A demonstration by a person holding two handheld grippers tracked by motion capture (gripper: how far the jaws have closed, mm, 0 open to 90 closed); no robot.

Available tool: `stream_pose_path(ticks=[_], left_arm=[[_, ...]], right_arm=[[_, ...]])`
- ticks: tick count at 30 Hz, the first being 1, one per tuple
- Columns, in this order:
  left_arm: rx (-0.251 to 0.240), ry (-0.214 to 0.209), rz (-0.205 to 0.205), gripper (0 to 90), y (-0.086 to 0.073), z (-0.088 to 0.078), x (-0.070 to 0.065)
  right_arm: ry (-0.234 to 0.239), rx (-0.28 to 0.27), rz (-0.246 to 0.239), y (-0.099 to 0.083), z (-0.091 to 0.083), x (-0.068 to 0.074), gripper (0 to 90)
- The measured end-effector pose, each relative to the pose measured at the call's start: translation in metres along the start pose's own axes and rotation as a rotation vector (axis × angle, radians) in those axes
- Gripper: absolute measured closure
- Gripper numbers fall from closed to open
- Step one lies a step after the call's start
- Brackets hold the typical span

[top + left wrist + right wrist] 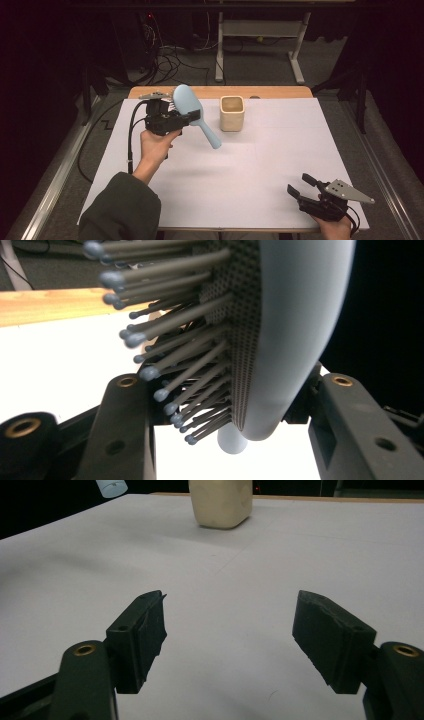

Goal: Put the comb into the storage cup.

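Right gripper: seen at 5 o'clock on the white table, jaws spread, nothing between them.
Left gripper: seen at 10 o'clock, raised, clamped on the blue hairbrush.
Hairbrush: held above the table, handle angled toward 4 o'clock.
Cream cup: stood upright at 12 o'clock, just beside the brush.

Count on the worktop: one light-blue hairbrush, one cream square cup, two claws — one left claw, one right claw. One white sheet covers the worktop.
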State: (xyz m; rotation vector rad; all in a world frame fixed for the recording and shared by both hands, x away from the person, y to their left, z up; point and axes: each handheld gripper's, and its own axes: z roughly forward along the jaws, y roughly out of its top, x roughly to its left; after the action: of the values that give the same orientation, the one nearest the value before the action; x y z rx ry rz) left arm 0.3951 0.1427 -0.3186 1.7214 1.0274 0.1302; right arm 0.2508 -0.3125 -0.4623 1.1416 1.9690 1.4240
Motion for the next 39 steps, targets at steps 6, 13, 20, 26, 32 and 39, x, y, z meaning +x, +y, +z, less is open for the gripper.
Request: stream_pose_path(ticks=[6, 13, 20, 26, 32, 39], left_arm=[[0.003, -0.001, 0.010, 53.2, 0.011, 0.009, -0.003], [0.013, 0.012, 0.026, 53.2, 0.021, 0.019, -0.006], [0.012, 0.022, 0.024, 53.2, 0.030, 0.026, -0.007], [0.015, 0.027, 0.034, 53.2, 0.039, 0.031, -0.011], [0.017, 0.037, 0.033, 53.2, 0.046, 0.037, -0.012], [0.023, 0.047, 0.037, 53.1, 0.058, 0.043, -0.013]], right_arm=[[0.011, 0.006, -0.001, 0.000, 0.002, 0.002, 30.1], [0.007, -0.009, 0.006, -0.001, 0.000, 0.001, 30.2], [0.008, -0.007, -0.006, -0.001, 0.001, 0.002, 31.0], [0.010, -0.009, 0.000, -0.001, 0.001, 0.001, 31.0], [0.007, -0.013, 0.000, -0.001, 0.000, 0.002, 31.1], [0.008, -0.010, 0.000, -0.002, 0.001, 0.001, 31.2]])
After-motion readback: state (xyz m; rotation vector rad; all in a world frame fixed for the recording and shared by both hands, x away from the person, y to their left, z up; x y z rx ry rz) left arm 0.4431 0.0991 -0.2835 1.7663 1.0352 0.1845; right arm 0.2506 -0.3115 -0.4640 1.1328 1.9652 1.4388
